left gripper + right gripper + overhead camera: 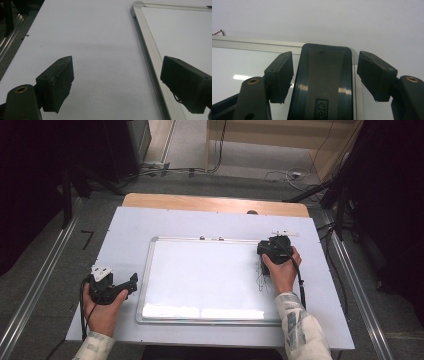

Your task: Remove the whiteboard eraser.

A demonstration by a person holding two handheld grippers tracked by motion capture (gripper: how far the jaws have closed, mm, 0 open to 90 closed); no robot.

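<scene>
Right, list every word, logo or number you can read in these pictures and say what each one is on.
"de": raised letters in a small framed panel on the black eraser between the right gripper's jaws, cut off by the bottom edge, so the rest cannot be read.
Black scribbles on the whiteboard beside the right hand: no letters can be made out.
Nothing else carries readable text.

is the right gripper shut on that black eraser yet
Not yet. In the right gripper view the black eraser lies between the right gripper's jaws, but a gap shows on each side, so the pads do not press on it.
</scene>
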